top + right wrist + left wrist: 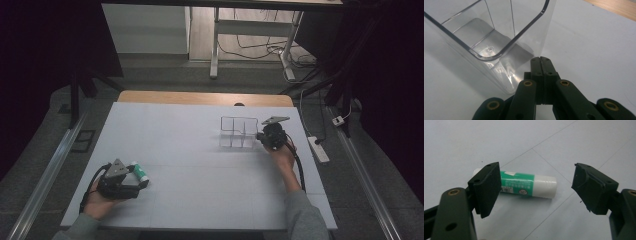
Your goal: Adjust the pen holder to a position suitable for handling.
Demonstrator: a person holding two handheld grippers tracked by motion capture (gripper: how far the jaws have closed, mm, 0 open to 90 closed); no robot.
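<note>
A glue stick (pixel 524 185) with a green label and a white cap lies flat on the white table, shown small near the front left as the glue stick (pixel 139 172). My left gripper (pixel 535 173) is open wide just before it, and its left pad hides one end of the stick. The left gripper (pixel 137 186) rests low at the table's front left. A clear plastic organizer (pixel 238 132) with several compartments stands at the back right. My right gripper (pixel 540 59) is shut, its tips touching the organizer's (pixel 499 47) near corner; nothing shows between the pads. The right gripper (pixel 261 136) sits against its right side.
The white table sheet (pixel 200 170) covers most of a wooden top whose far edge (pixel 200 97) shows. Cables trail from both grippers. Beyond the table are a metal rail (pixel 47 170) on the left, a power strip (pixel 318 148) on the floor at right, and a desk frame.
</note>
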